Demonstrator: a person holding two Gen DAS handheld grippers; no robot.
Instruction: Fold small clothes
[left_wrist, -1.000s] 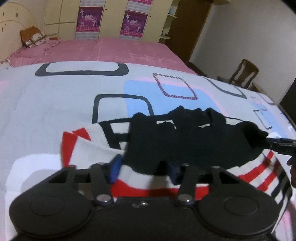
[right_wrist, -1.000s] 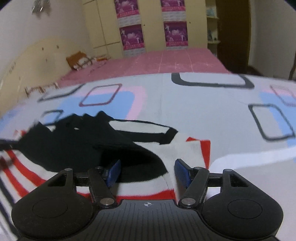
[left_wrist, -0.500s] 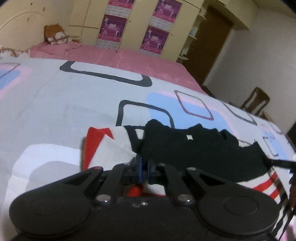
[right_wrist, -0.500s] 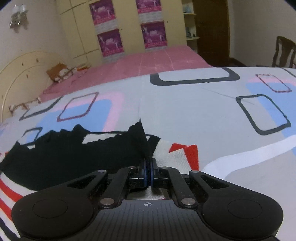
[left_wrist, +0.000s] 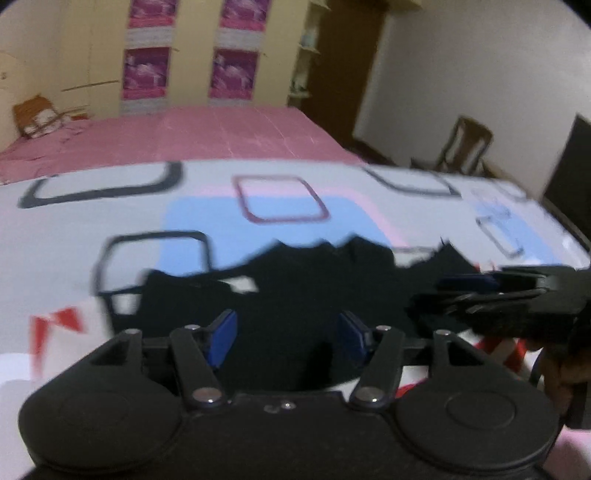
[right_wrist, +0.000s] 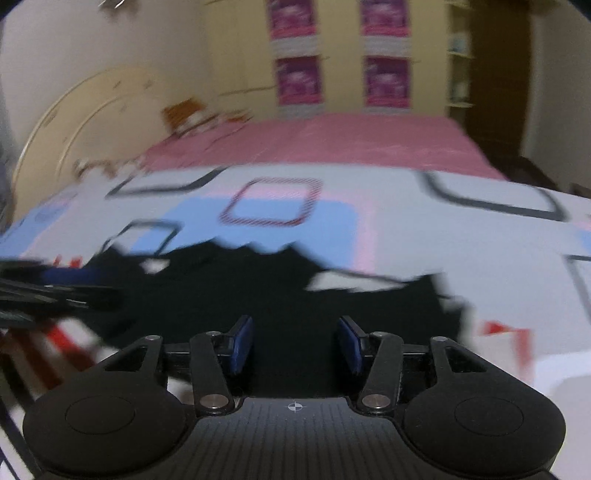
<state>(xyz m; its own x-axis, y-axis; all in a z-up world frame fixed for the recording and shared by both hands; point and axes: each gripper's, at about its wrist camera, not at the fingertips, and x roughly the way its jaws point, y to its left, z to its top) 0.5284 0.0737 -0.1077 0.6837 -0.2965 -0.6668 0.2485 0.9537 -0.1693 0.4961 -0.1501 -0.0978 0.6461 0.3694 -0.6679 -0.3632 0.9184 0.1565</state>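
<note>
A small black garment (left_wrist: 303, 288) lies crumpled on the patterned bedspread (left_wrist: 258, 218), blurred by motion in both views. My left gripper (left_wrist: 288, 336) hovers over its near edge. Its jaws are opening, and the blue pads stand apart without pressing on the cloth. The right gripper (left_wrist: 454, 293) reaches in from the right, close over the garment's right side. In the right wrist view the garment (right_wrist: 258, 295) fills the middle, and my right gripper (right_wrist: 293, 343) is opening above it with nothing pinched. The left gripper (right_wrist: 62, 288) shows at the left edge.
The bedspread (right_wrist: 406, 229) covers the near half of the bed, with a pink sheet (left_wrist: 207, 136) beyond it. A brown cushion (left_wrist: 37, 118) lies by the curved headboard (right_wrist: 74, 122). A wooden chair (left_wrist: 465, 147) and a dark doorway stand to the right. Wardrobe doors with posters line the back wall.
A second ago both grippers stood open at the garment's outer edges, then shut on them. Now both are open again over the middle of the black cloth, closer to each other.
</note>
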